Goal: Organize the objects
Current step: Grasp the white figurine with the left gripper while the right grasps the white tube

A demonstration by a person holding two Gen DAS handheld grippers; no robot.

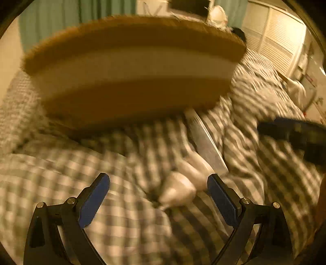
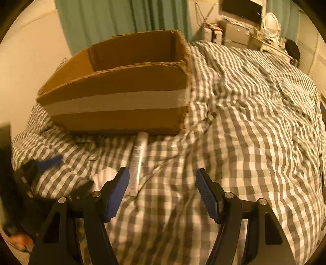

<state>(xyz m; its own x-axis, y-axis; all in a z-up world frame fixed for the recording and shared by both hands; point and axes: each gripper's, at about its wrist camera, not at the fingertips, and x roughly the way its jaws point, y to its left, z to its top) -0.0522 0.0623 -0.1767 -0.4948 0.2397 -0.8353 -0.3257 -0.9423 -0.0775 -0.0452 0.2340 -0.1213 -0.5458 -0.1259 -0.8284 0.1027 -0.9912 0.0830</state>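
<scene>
An open cardboard box [image 2: 122, 102] with a white tape band stands on the checked bedspread [image 2: 244, 122]; it also shows blurred in the left wrist view [image 1: 132, 71]. A white tube [image 2: 138, 159] lies in front of the box, seen in the left wrist view [image 1: 205, 140] too. A small white object [image 1: 179, 189] lies between the fingers of my left gripper [image 1: 159, 195], which is open. My right gripper [image 2: 163, 191] is open and empty, just right of the tube. The right gripper also shows in the left wrist view [image 1: 295, 134].
Green curtains [image 2: 122, 18] hang behind the box. A cluttered desk with a monitor [image 2: 242, 10] stands at the back right. Slatted closet doors [image 1: 275, 40] are on the right. The left gripper [image 2: 40, 169] shows blurred at the lower left of the right wrist view.
</scene>
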